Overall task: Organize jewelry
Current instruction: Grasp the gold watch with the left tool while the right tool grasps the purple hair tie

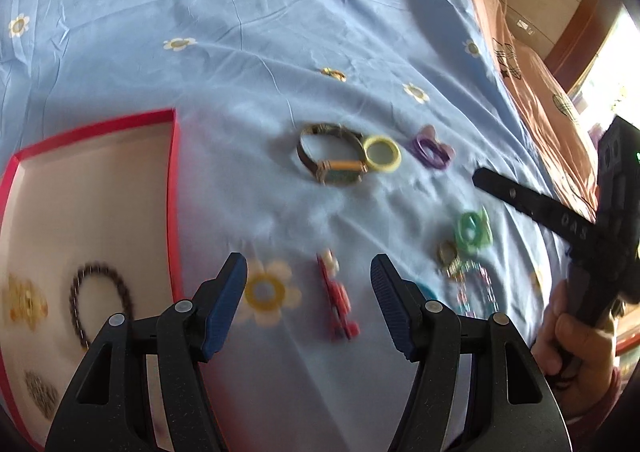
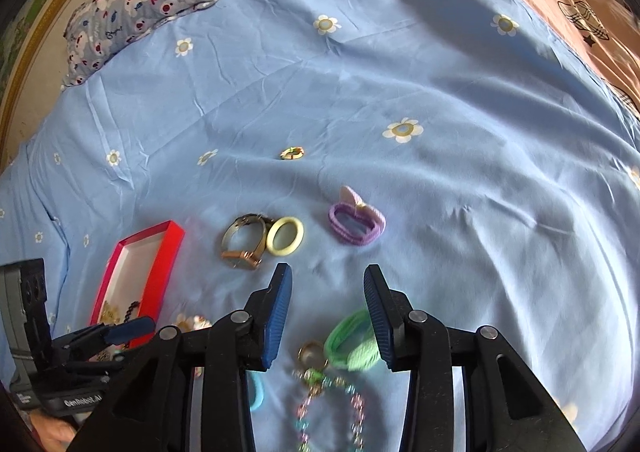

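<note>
Home bedroom, bed under a blue daisy-print sheet [image 2: 400,72], cartoon-print pillow [image 2: 140,0], peach blanket [image 2: 580,12]

Ahead of the left hand-held gripper [image 1: 308,306] lie a watch [image 1: 330,154], touching a yellow ring [image 1: 382,153]; the red box [image 1: 173,180] to its left holds a bead bracelet [image 1: 98,302].

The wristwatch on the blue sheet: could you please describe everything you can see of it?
The wristwatch has a gold-toned rectangular case, a greenish face and a brown strap closed into a loop. It lies on its side on the blue bedsheet, to the right of the red box, and a yellow ring touches its right side. No hand-held gripper touches it.
</note>
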